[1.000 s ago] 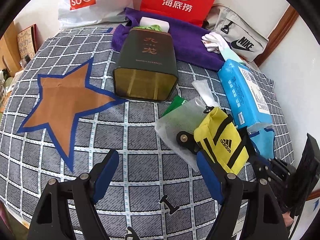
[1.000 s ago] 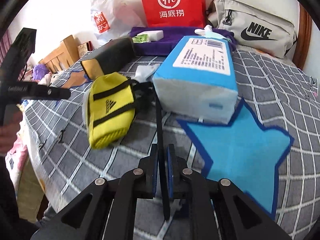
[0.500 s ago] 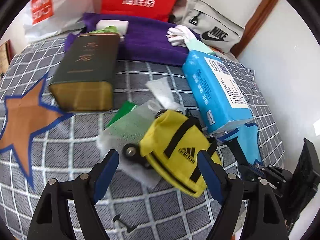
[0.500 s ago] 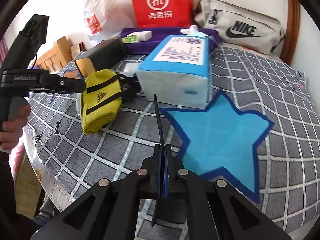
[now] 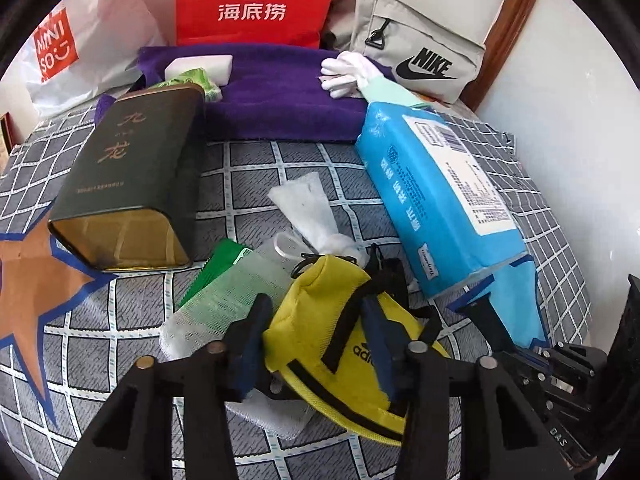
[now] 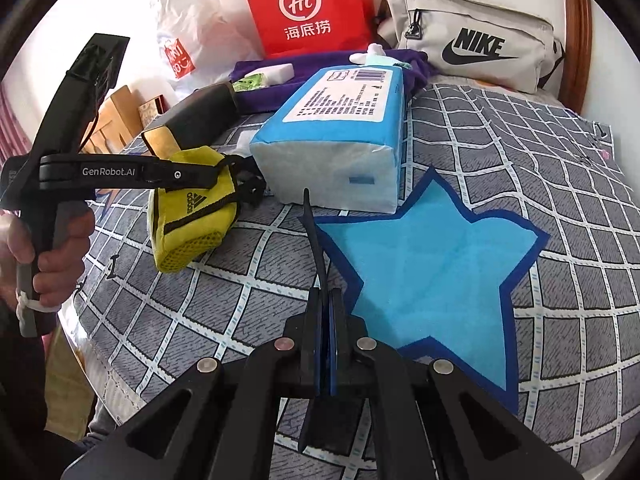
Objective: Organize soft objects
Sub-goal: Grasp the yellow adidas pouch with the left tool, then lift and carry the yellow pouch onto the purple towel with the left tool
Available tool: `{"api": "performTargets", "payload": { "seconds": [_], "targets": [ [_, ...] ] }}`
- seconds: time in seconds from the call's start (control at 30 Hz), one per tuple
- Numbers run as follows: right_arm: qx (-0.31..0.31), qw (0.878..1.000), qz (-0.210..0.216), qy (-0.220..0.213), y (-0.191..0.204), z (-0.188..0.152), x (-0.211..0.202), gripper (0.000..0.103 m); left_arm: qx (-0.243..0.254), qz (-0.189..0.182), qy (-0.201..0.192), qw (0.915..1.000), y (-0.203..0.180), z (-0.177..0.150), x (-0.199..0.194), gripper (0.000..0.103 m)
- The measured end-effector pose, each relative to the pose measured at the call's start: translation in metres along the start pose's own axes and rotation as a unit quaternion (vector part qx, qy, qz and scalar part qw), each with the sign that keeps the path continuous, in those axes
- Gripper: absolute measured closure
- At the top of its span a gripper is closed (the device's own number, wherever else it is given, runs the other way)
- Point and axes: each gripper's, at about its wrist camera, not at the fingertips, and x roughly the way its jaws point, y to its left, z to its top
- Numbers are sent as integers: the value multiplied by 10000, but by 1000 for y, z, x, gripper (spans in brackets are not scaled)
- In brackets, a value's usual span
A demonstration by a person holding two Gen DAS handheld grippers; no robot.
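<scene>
A yellow Adidas pouch (image 5: 320, 320) lies on the grid bedcover, also in the right wrist view (image 6: 188, 216). My left gripper (image 5: 316, 344) is closed around the pouch, one blue pad on each side of it. My right gripper (image 6: 326, 328) is shut on a thin black strap (image 6: 314, 240) that sticks up and forward from its jaws, beside a blue star patch (image 6: 424, 272). A blue tissue pack (image 5: 436, 204) lies right of the pouch, its end on the star (image 6: 332, 152).
A dark tin box (image 5: 128, 184) lies at left by an orange star patch (image 5: 36, 292). Plastic packets (image 5: 224, 296) lie under the pouch. A purple towel (image 5: 276, 96), white gloves (image 5: 348, 74), red bag (image 5: 256, 0), and Nike bag (image 5: 416, 60) are at the back.
My left gripper has moved forward and to the right over the yellow pouch and closed on it. My right gripper has stayed shut on the strap and drawn back a little.
</scene>
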Motion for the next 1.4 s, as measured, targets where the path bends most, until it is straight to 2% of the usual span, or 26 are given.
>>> {"api": "performTargets", "payload": {
  "seconds": [0.07, 0.13, 0.27, 0.7, 1.4],
  "targets": [
    [2, 10000, -17, 0, 1, 2, 1, 100, -26, -61, -38, 10000, 2, -1, -5, 74],
    [-4, 10000, -16, -3, 1, 4, 1, 100, -99, -210, -87, 9997, 6, -1, -13, 80],
    [-75, 10000, -31, -1, 7, 4, 2, 100, -124, -326, -118, 9993, 7, -3, -20, 83],
    [-126, 9997, -195, -53, 19, -1, -16, 100, -103, -484, -406, 9980, 1, -23, -57, 86],
    [-284, 9978, -413, -424, 54, 26, -53, 100, -508, -418, -942, 9934, 40, -30, -122, 86]
  ]
}}
